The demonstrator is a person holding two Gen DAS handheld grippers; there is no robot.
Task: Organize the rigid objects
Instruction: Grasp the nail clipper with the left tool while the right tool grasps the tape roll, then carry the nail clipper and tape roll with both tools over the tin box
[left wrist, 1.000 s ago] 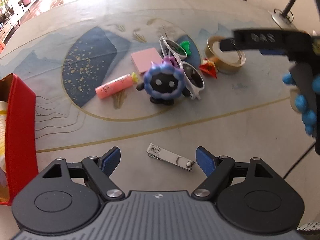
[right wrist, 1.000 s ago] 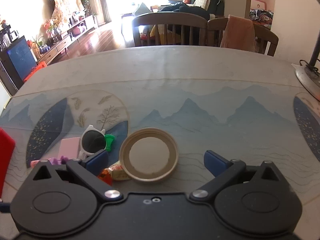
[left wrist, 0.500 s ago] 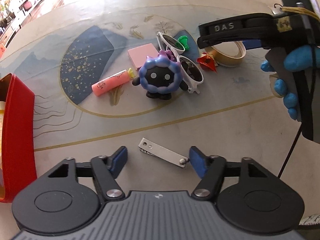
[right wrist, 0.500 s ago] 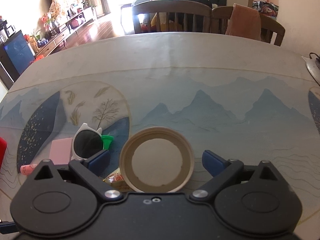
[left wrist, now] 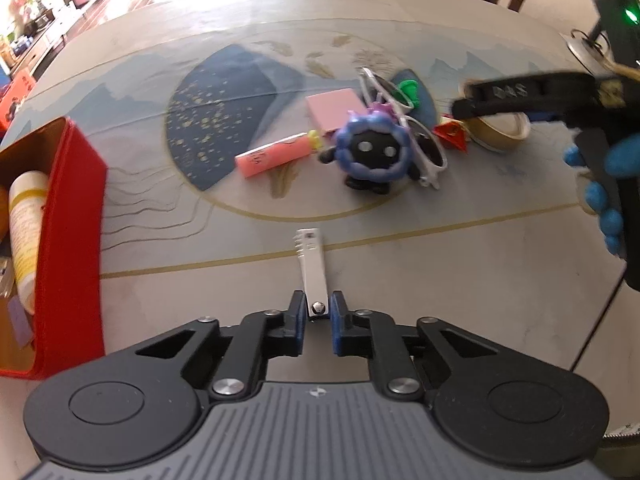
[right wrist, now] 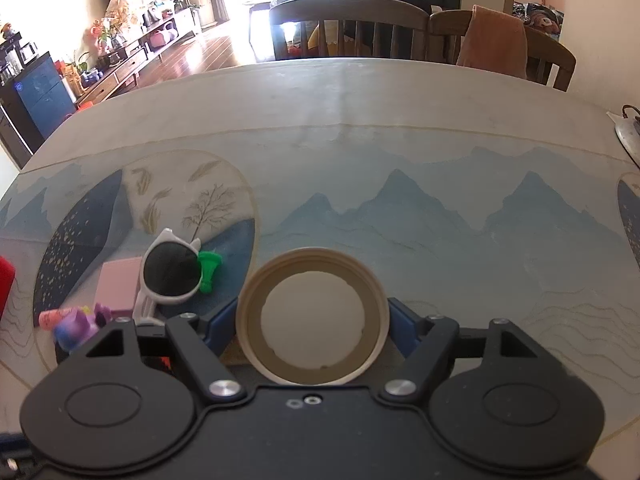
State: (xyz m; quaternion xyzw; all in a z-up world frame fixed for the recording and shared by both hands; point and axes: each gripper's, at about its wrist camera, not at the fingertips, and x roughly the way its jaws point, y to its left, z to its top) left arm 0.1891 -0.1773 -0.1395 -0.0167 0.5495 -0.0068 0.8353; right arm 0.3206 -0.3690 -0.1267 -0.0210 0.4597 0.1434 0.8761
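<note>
- Left wrist view: the left gripper [left wrist: 318,314] has its jaws pinched on the near end of the nail clipper [left wrist: 311,268], which sticks straight out ahead of the jaws over the table [left wrist: 460,280].
- Further out ahead of the jaws sits the purple round toy [left wrist: 372,152], with the pink tube [left wrist: 274,156] just left of it and the white sunglasses [left wrist: 404,128] touching its right side.
- Off to the left of the jaws is the red box [left wrist: 68,248] with a yellow-and-white bottle [left wrist: 26,232] lying in it.
- Far right ahead, the right gripper shows up over the tape roll [left wrist: 500,134], kinda blurry.
- Right wrist view: the right gripper [right wrist: 312,322] has the tape roll [right wrist: 312,320] sitting between its jaws, blue pads [right wrist: 222,322] right at both sides of the ring, looks clamped on it.
- Left of those jaws: sunglasses [right wrist: 170,274], a green piece [right wrist: 209,266] touching them, and the pink pad [right wrist: 118,284] beside that.
</note>
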